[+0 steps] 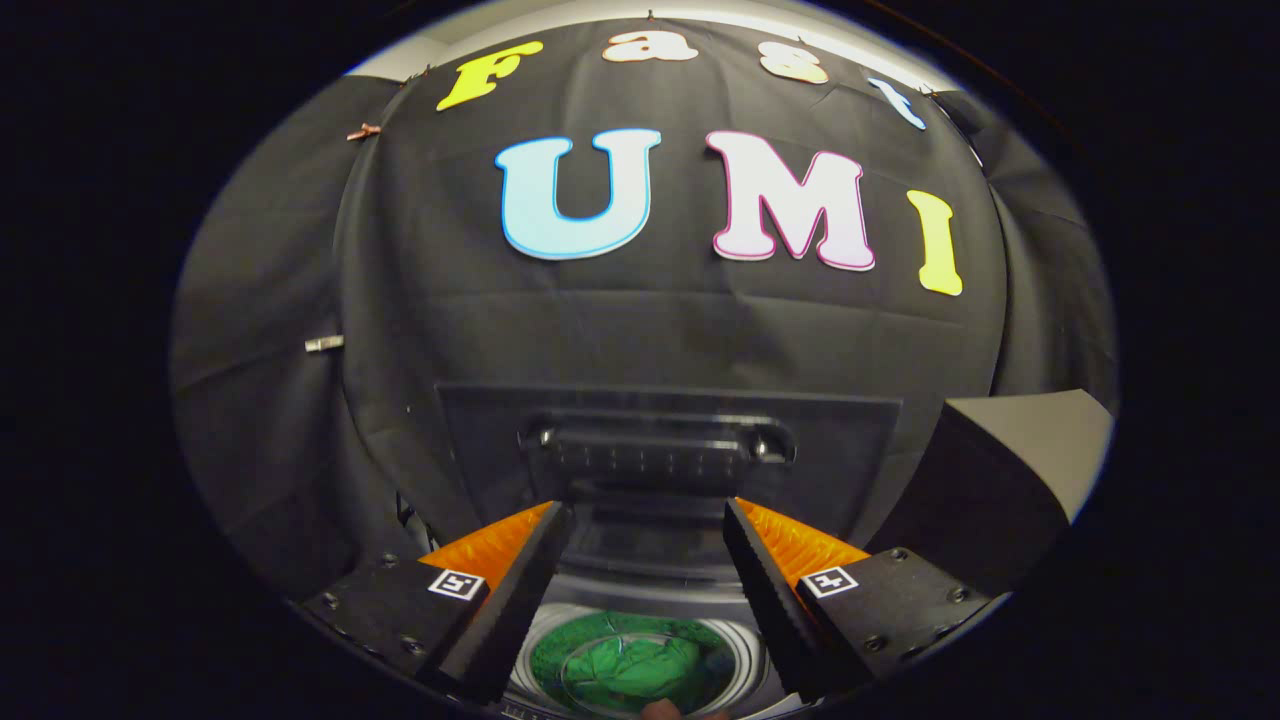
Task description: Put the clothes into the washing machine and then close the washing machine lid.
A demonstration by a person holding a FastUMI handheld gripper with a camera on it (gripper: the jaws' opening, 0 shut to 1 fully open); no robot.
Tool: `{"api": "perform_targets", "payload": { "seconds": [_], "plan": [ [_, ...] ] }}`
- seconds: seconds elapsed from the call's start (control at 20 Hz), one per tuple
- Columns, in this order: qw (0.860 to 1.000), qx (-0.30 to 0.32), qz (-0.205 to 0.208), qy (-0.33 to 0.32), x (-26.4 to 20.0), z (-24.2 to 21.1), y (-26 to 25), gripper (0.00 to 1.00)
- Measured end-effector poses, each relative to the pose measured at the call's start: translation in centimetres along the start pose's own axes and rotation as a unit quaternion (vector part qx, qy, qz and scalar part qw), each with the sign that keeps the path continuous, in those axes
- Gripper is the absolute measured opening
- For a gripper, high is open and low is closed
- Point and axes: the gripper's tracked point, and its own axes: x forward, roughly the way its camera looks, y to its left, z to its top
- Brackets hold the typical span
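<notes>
A green garment (630, 662) lies crumpled at the bottom of the washing machine drum (745, 648), below and between my fingers. The machine's dark lid (668, 440) stands upright just beyond the fingertips, its handle bar (655, 452) facing me. My gripper (648, 512) is open above the drum opening, with nothing between its fingers (520, 590). Its tips sit close to the lower edge of the raised lid, apart from it as far as I can tell.
A dark box with a pale grey top (1010, 470) stands to the right of the machine. Black cloth (660, 310) hangs behind the lid. A metal clip (323, 343) is pinned on the cloth at the left.
</notes>
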Motion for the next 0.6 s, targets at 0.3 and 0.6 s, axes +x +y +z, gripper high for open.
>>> {"api": "perform_targets", "payload": {
  "seconds": [0.3,0.6],
  "plan": [
    [0.998,0.043,-0.013,-0.044,3.7,6.2,-1.1,0.99],
    [0.998,0.030,-0.044,-0.031,8.2,7.5,-2.1,0.99]
  ]
}}
